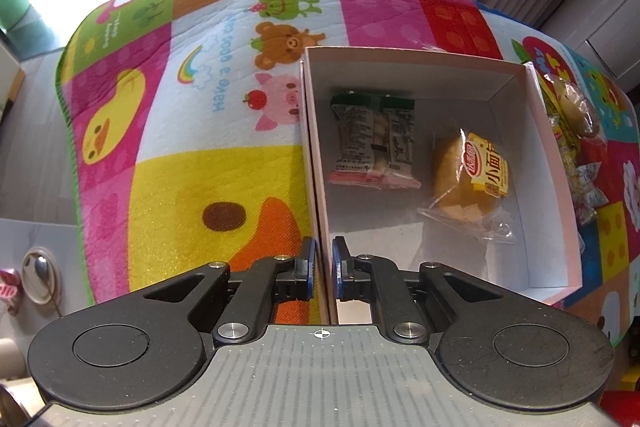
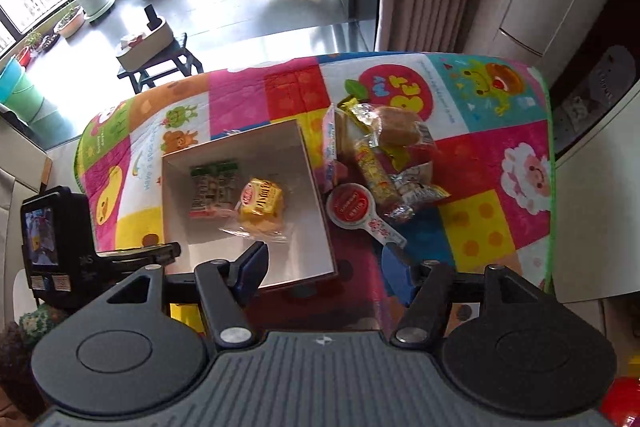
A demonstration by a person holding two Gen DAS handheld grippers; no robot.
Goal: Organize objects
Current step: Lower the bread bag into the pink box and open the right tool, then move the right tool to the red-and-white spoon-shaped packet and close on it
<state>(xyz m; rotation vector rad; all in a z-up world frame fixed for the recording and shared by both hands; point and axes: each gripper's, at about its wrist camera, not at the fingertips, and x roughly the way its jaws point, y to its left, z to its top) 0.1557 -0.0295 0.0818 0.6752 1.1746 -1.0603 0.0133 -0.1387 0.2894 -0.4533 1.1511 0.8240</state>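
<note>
Now the left hand-held gripper [image 1: 323,269] is clamped on the box [image 1: 316,155] wall, steadying it, two snacks inside. Empty, its jaws wide apart, the right hand-held gripper [image 2: 326,267] hangs over the near corner. Best reach right to the snack pile [image 2: 384,163] on the bench, closing squarely on one packet.

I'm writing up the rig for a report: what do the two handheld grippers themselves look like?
Both match: the left gripper and the right gripper have a grey ribbed body with a small crosshair mark, two black round hubs, black linkage arms with silver pivot screws, and blue finger pads. No cables or sleeves show.
</note>
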